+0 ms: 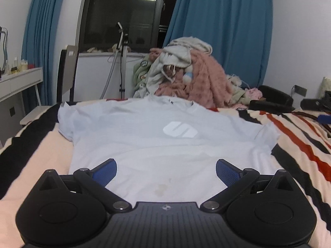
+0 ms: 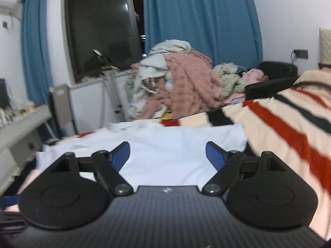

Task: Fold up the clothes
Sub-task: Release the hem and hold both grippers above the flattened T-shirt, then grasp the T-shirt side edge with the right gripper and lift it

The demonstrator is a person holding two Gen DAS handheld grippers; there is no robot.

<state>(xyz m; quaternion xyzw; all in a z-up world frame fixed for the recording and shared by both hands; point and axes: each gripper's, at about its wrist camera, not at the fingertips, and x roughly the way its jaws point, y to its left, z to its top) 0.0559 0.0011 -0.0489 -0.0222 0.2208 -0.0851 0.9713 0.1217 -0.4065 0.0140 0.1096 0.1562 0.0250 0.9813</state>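
A pale blue T-shirt [image 1: 144, 136] with a white logo lies spread flat on the striped bed, collar at the far end. It has a faint stain near the hem. My left gripper [image 1: 166, 167] is open and empty, hovering above the shirt's near hem. In the right wrist view the same shirt [image 2: 165, 144] lies ahead, its right sleeve toward the striped blanket. My right gripper [image 2: 167, 150] is open and empty above the shirt's near part.
A pile of unfolded clothes with a pink fleece [image 1: 198, 76] sits past the collar, also in the right wrist view [image 2: 186, 82]. The striped blanket [image 1: 300, 140] covers the bed. A white desk [image 1: 18, 84] and chair [image 1: 67, 72] stand left. Black items [image 1: 271, 101] lie right.
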